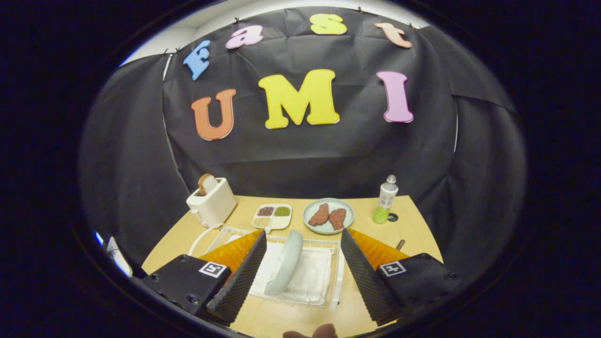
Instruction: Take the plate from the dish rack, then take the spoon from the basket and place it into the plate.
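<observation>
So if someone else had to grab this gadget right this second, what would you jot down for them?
Gripper: open, fingers spread wide, holding nothing, one on each side of the plate.
Plate: pale green, standing on edge in the white dish rack, between the fingers, not yet gripped.
Spoon and basket: I can't pick them out from here. A dark handle-like tip pokes out past the right finger; can't tell what it is.
Further back: a toaster, a divided dish of grains, a plate with two meat pieces, a bottle.
Done: nothing yet.
Left: grip and lift out the plate, then fetch the spoon and put it in the plate.
</observation>
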